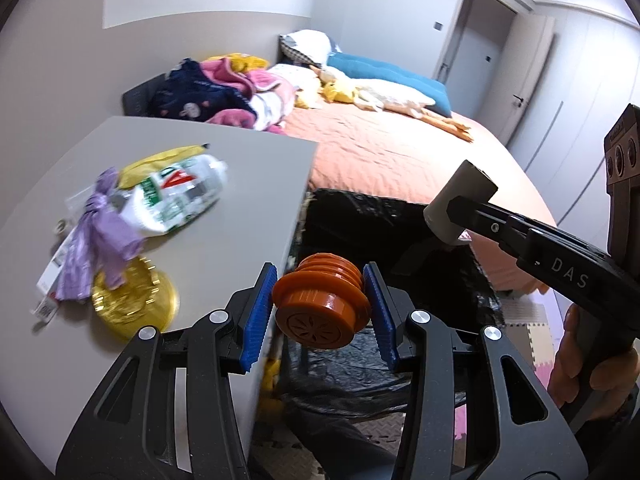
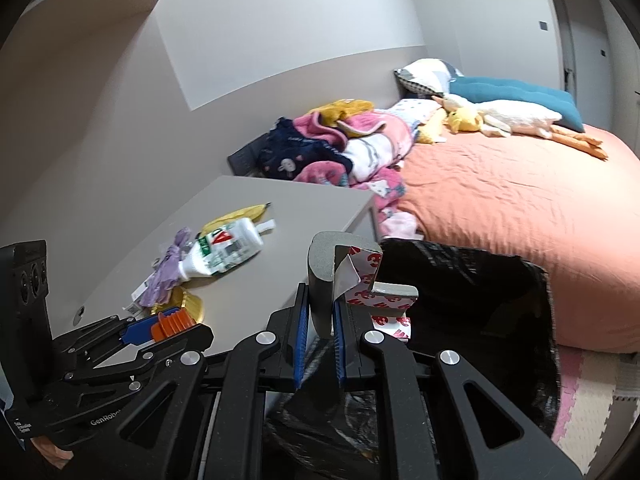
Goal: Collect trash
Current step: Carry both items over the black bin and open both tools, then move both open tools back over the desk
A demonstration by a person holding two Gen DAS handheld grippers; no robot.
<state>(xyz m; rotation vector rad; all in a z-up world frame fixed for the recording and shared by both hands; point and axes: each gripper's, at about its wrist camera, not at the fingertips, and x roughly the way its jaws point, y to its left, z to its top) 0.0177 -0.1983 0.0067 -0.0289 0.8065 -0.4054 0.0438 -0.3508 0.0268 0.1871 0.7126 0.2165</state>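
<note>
Grey tabletop [image 1: 224, 216] holds bottle [image 1: 176, 196], banana peel [image 1: 160, 160]; left fingers [image 1: 266, 304] grasp orange cap [image 1: 320, 300], right fingers [image 2: 302, 320] foam strip [image 2: 324, 280].

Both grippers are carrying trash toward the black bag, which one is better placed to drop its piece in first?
Probably the right gripper. Its grey foam corner guard sits just by the black trash bag opening. The left gripper, shut on the orange cap, sits at the grey table edge, beside the bag.

Orange ribbed cap [image 1: 320, 300]: glossy plastic. Gold coin [image 1: 134, 304]: shiny foil. Tabletop [image 1: 224, 184]: smooth matt grey. Bin bag [image 1: 360, 216]: black crinkly plastic film, some sheen. Foam corner guard [image 2: 324, 280]: matt grey foam w/ paper-backed tape. Bed [image 1: 400, 152]: orange cloth, wrinkled.
</note>
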